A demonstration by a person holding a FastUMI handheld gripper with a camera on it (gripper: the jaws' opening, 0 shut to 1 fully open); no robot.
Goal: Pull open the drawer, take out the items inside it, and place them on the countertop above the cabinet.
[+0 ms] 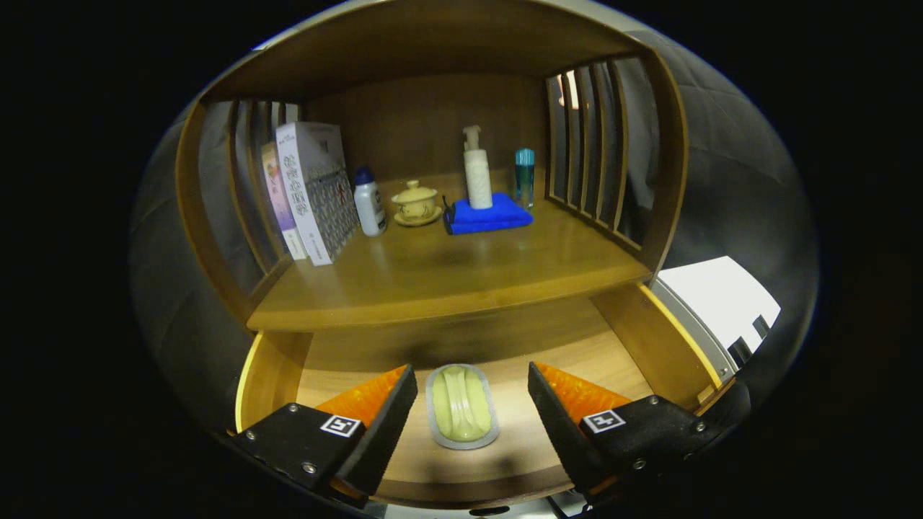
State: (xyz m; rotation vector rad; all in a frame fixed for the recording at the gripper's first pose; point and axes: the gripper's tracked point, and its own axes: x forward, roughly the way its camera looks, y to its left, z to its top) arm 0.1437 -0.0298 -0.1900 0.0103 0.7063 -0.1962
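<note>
Staged home corner inside a booth. Wooden cabinet (461, 94) with slatted sides as landmark. On its countertop (447, 277): upright books (310, 191) at left, lidded teacup on saucer (416, 203) mid-back, pump bottle (477, 169) on folded blue cloth (487, 215) beside it. Dark padded booth wall (728, 187) behind and around the cabinet.

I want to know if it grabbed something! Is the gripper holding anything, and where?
Nothing yet. The gripper is open, its fingers on either side of the pale green item lying in the open drawer, not touching it.
</note>
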